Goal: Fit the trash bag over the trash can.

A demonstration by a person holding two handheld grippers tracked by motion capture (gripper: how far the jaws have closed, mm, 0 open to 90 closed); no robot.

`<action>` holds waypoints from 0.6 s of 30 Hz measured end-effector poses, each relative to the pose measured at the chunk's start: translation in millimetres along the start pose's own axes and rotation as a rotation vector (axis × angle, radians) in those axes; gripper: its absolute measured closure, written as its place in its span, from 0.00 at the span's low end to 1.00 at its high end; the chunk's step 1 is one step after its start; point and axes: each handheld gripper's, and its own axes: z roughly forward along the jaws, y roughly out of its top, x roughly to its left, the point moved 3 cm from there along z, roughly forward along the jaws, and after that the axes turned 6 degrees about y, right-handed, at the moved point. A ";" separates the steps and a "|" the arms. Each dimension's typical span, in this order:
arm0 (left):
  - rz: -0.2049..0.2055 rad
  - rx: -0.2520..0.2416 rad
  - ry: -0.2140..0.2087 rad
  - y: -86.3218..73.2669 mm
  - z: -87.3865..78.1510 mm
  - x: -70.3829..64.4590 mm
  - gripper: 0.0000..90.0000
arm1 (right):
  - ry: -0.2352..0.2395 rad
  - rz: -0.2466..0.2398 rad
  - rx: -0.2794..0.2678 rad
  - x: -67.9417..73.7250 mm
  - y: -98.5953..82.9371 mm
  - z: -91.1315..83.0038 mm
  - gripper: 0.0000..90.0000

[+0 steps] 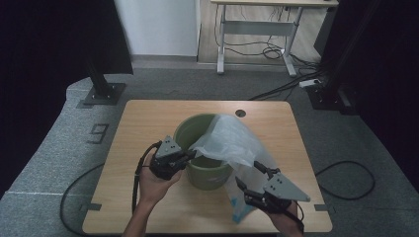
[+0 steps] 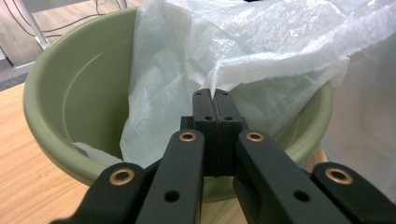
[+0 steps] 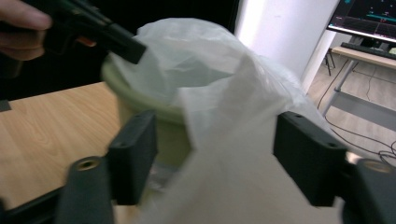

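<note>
A: On the light wooden table (image 1: 148, 123), where is the thin translucent white plastic bag (image 1: 232, 140)?

B: Draped over the round green plastic bucket (image 1: 190, 131), half inside. Your left gripper (image 2: 214, 100) pinches its edge, jaws closed, anchoring it at the rim. Your right gripper (image 3: 215, 154) stands wide open astride the loose film, positioned to grasp.

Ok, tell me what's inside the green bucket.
Part of the white plastic bag hangs inside the green bucket, its edge pinched by the left gripper. The bag covers the bucket's bottom, so anything beneath stays hidden.
</note>
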 end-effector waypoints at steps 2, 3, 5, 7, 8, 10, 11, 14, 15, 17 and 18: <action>0.016 0.009 -0.001 0.2 1.6 -2.3 1.00 | -0.018 -0.010 -0.008 9.3 -1.4 0.6 0.29; 0.016 0.009 -0.002 0.4 2.0 -3.2 1.00 | -0.030 -0.014 -0.001 12.0 -2.8 2.3 0.29; 0.018 0.007 -0.001 0.2 1.5 -3.0 1.00 | -0.063 -0.012 0.026 13.1 -8.1 6.4 0.28; 0.013 0.005 0.003 -0.2 0.5 -1.0 1.00 | -0.094 0.038 0.056 9.4 -19.0 12.0 0.27; 0.011 0.005 0.004 -0.5 0.2 -0.1 1.00 | -0.106 0.058 0.073 7.3 -24.1 14.6 0.26; 0.004 0.005 0.002 -1.1 0.2 1.6 1.00 | -0.128 0.079 0.086 3.4 -33.5 19.5 0.26; 0.002 0.005 -0.001 -1.1 0.2 1.5 1.00 | -0.134 0.092 0.094 1.3 -37.9 22.4 0.26; 0.006 0.004 -0.005 -0.8 -0.2 -0.1 1.00 | -0.146 0.119 0.112 -3.9 -50.4 31.9 0.29; 0.005 0.002 -0.005 -0.6 -0.2 -0.3 1.00 | -0.148 0.126 0.116 -4.8 -54.2 34.9 0.30; -0.001 -0.002 -0.009 -0.4 -0.1 0.2 1.00 | -0.145 0.144 0.118 -5.5 -60.2 39.7 0.32; -0.003 -0.002 -0.011 -0.5 0.1 0.4 1.00 | -0.147 0.154 0.117 -6.1 -64.4 43.6 0.34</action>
